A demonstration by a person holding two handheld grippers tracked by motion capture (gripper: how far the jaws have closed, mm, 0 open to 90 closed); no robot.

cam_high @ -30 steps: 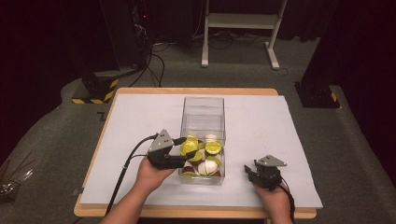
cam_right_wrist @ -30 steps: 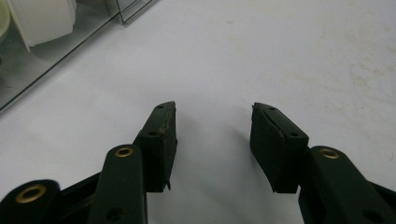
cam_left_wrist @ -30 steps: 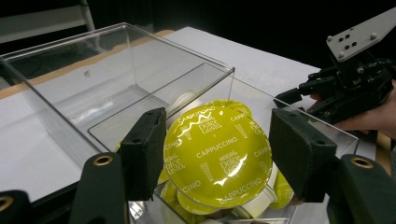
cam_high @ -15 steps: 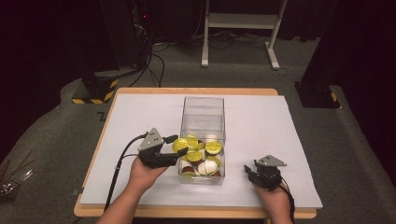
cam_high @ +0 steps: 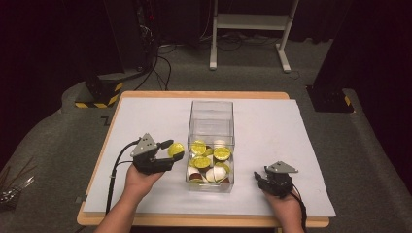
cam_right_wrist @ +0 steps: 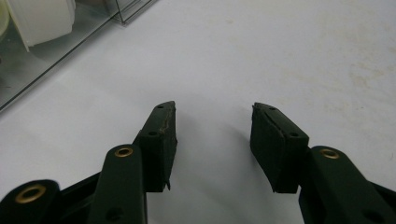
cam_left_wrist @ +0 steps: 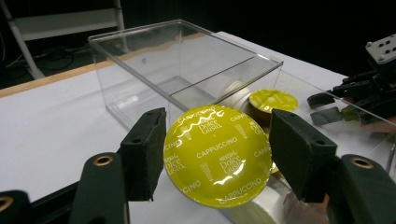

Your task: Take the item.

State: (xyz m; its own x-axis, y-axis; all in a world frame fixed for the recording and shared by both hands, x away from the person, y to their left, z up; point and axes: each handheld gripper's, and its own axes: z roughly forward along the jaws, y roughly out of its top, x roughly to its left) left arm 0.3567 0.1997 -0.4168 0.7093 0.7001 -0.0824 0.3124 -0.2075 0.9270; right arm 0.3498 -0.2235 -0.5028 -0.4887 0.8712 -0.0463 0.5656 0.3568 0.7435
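Observation:
My left gripper [cam_high: 171, 149] [cam_left_wrist: 217, 149] is shut on a yellow-lidded coffee capsule [cam_left_wrist: 218, 155] [cam_high: 175, 149], its lid reading "Cappuccino". It hovers just left of a clear plastic box [cam_high: 211, 121] [cam_left_wrist: 187, 60] in the middle of the table. In the near half of the box lie several capsules [cam_high: 208, 162], some yellow-lidded, some white or brown. My right gripper [cam_high: 259, 178] [cam_right_wrist: 214, 140] rests low over the white table cover to the right of the box, jaws apart with nothing between them.
The white cover [cam_high: 272, 126] spans a wooden table [cam_high: 204, 95]. Past the table's far edge stand a white frame [cam_high: 248, 22] and dark equipment on the floor. The left gripper's cable [cam_high: 114, 174] trails off the near left.
My left gripper has drawn away to the left out of the box with the yellow capsule in its jaws. The right gripper has stayed put.

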